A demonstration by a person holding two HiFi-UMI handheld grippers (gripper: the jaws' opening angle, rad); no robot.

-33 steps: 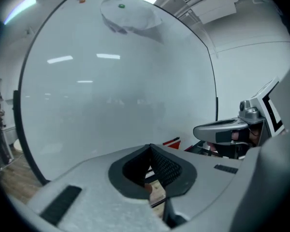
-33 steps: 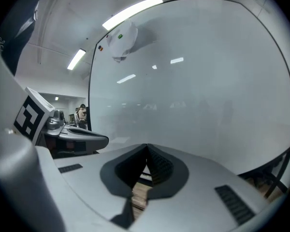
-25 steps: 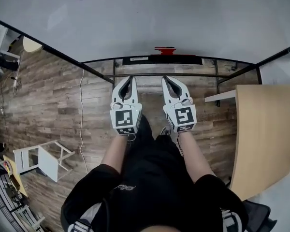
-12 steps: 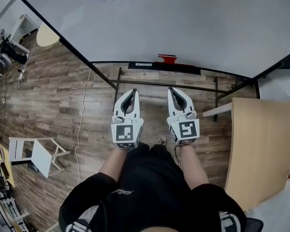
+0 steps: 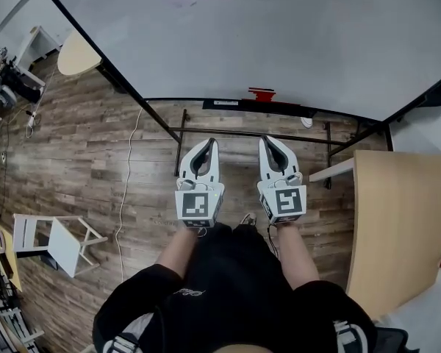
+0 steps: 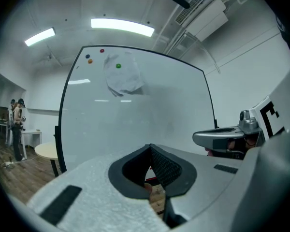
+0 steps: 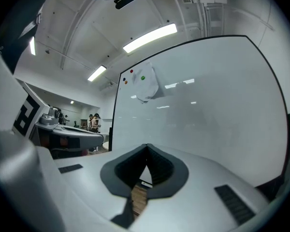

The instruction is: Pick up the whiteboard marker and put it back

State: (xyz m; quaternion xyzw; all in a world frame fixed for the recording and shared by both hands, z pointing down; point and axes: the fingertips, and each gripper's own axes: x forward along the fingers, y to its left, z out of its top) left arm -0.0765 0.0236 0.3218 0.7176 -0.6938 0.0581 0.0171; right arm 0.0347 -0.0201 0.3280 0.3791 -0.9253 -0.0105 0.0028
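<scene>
Whiteboard point(image 5: 279, 43) facing left gripper point(image 5: 208, 142), right gripper point(image 5: 268, 139); table point(image 5: 393, 226) right, stool point(image 5: 66, 245) left.

**Ahead:** the whiteboard point(image 5: 279, 35), wide and upright, closes off the whole front. A dark ledge point(image 5: 279, 107) runs along its lower edge, and a red item point(image 5: 262, 93) is set on it.

**Below the board:** black stand bars point(image 5: 235, 132) are seen in the head view just past the tips of the left gripper point(image 5: 208, 142) and right gripper point(image 5: 267, 140). Both grippers are held side by side with jaws together and a narrow gap between them.

**Right:** a pale wooden tabletop point(image 5: 393, 226) stands near the right gripper and limits sideways passage.

**Left:** open wooden floor point(image 5: 73, 145) is crossed by a white cable point(image 5: 126, 175). A white stool point(image 5: 62, 241) and a round table point(image 5: 77, 54) are placed well apart from the grippers.
</scene>
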